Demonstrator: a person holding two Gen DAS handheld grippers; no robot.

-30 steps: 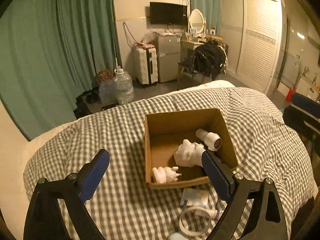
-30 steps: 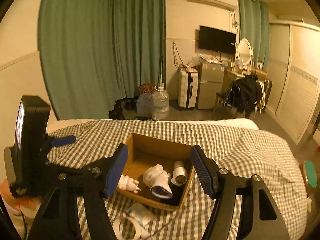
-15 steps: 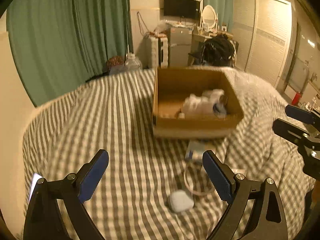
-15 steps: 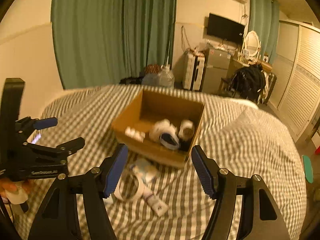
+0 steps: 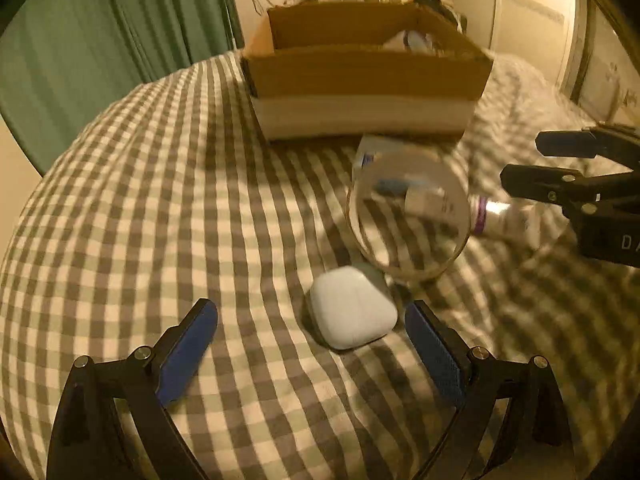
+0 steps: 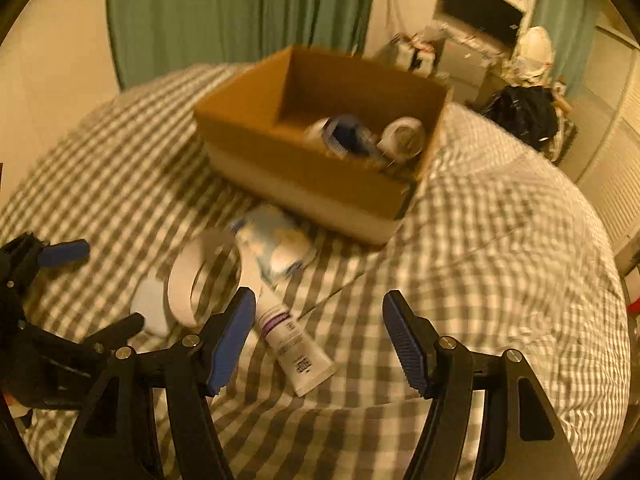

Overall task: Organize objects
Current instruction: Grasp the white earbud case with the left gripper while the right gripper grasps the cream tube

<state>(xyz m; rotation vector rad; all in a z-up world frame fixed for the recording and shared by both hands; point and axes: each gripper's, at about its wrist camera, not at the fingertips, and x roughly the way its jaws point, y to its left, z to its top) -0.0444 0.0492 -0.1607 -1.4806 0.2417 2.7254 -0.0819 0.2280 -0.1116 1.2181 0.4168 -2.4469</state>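
Observation:
A cardboard box (image 5: 368, 76) (image 6: 304, 168) sits on the checked bedspread with a hair dryer (image 6: 402, 136) and other white items inside. In front of it lie a white earbud case (image 5: 352, 312) (image 6: 150, 308), a tape ring (image 5: 408, 216) (image 6: 200, 276), a white tube (image 6: 292, 336) (image 5: 504, 220) and a soft packet (image 6: 276, 240) (image 5: 380, 152). My left gripper (image 5: 312, 352) is open, low over the bed, with the case just ahead between its fingers. My right gripper (image 6: 320, 340) is open, with the tube between its fingers.
Green curtains (image 6: 240, 12) hang behind the bed. A television (image 6: 480, 16), a dresser with a mirror and a chair draped in black clothes (image 6: 524, 116) stand across the room. The bed falls away at the right (image 6: 600, 280).
Both grippers have dropped from high above the box to just over the bedspread, near the loose items in front of the box. Both have stayed open.

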